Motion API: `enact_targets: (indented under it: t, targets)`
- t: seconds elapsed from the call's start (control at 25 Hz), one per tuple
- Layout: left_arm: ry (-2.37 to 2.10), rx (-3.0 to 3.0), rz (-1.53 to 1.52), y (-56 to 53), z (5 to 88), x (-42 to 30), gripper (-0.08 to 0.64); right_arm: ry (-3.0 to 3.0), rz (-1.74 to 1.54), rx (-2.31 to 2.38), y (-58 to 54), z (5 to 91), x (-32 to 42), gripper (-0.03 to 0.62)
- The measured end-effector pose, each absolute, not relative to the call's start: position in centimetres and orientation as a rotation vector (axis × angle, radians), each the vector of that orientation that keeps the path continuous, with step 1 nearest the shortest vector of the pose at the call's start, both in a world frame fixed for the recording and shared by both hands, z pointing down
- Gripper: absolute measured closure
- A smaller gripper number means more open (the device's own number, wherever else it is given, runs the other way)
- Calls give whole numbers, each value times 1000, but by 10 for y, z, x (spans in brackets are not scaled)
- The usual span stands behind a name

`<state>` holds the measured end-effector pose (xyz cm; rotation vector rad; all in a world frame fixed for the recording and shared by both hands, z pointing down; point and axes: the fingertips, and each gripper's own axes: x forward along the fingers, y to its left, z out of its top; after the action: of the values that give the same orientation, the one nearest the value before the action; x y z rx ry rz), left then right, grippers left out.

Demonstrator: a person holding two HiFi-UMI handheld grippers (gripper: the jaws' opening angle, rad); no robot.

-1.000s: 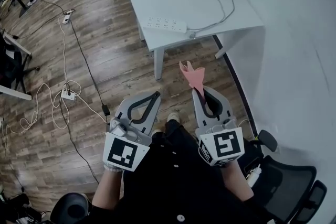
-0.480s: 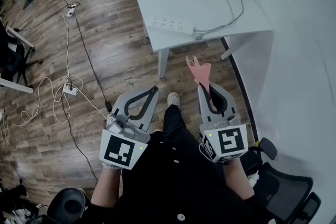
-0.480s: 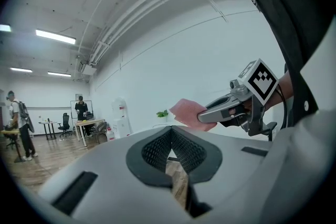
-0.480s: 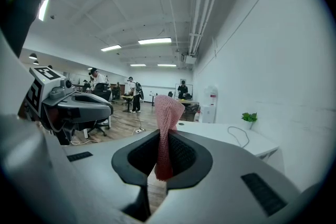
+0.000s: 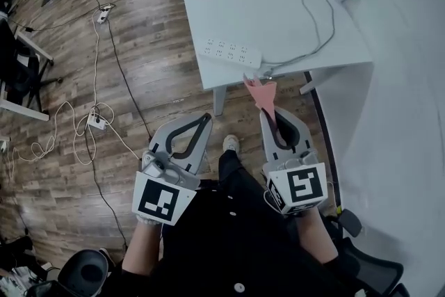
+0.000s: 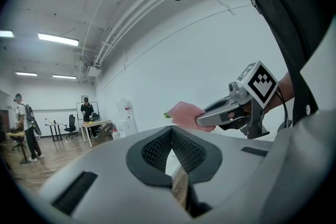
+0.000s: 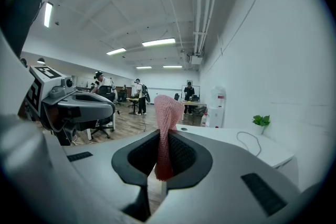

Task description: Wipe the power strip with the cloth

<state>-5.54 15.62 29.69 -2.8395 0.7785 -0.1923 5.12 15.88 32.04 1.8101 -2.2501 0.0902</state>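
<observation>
Since half a second ago the white table [image 5: 278, 17] has slid lower and nearer in the head view, so the tip of the pink cloth [image 5: 261, 92] now overlaps its near edge while both grippers keep their places in front of the body. The power strip [image 5: 229, 52] lies flat near that edge, at about 11 o'clock from the right gripper [image 5: 271, 116], its cable [image 5: 332, 21] looping off towards 1 o'clock. The step in hand looks like the approach. To do it well, the right gripper probably needs to carry on forward and leftward, then tip down so the loose cloth end, not the jaw tips, lands on the strip's top face for strokes along its length. The right gripper is clamped on the cloth, which stands up between its jaws and points to 12 o'clock. The left gripper [image 5: 206, 120] is closed on nothing, level beside it and angled towards 1 o'clock; it could steady the strip.
</observation>
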Motion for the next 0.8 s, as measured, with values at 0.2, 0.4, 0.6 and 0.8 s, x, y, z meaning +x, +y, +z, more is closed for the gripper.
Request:
enact_targets:
  t: [0.2,0.4,0.6,0.8]
  targets:
    - [805,-2817,-197,120,291,-33,546,-2282,97,1785,118,318,74,538]
    - [841,-2820,-214,84,290,-9,546,-2320,107,1734,77,317,96,538]
    - [889,-2809,-216,50,289,9,546,-2349,117,1687,38,318,114,538]
    - [970,-2807,-238,15,291,22,546,-2377,135,1635,5,324,132,538]
